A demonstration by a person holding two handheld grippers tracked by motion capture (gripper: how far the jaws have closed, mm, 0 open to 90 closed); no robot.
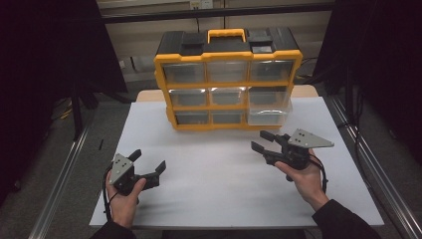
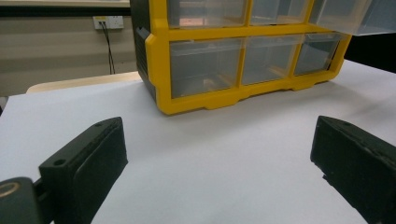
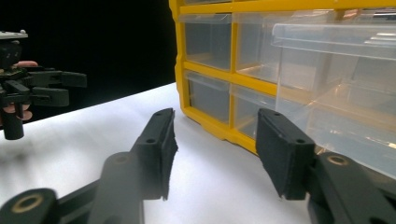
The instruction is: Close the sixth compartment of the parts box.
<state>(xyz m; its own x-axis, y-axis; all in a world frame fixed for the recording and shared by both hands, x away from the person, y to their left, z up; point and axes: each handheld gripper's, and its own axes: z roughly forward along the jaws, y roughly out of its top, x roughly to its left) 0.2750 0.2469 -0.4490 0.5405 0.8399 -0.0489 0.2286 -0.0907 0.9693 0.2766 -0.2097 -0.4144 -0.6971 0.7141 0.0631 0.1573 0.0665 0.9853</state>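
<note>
Reaching with the half-spread, empty right claw (image 1: 262, 141) risks clipping the pulled-out drawer (image 1: 268, 115), bottom right of the organizer (image 1: 227, 79) on the surface (image 1: 219, 169); left claw (image 1: 149, 160) wide, idle

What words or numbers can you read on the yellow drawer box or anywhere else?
None can be read.
Yellow drawer box: no label or brand to be seen on its frame, handle or clear drawers.
Small plate on the wall above it: too small and blurred to read.
Wall socket: no legible marking.
</note>
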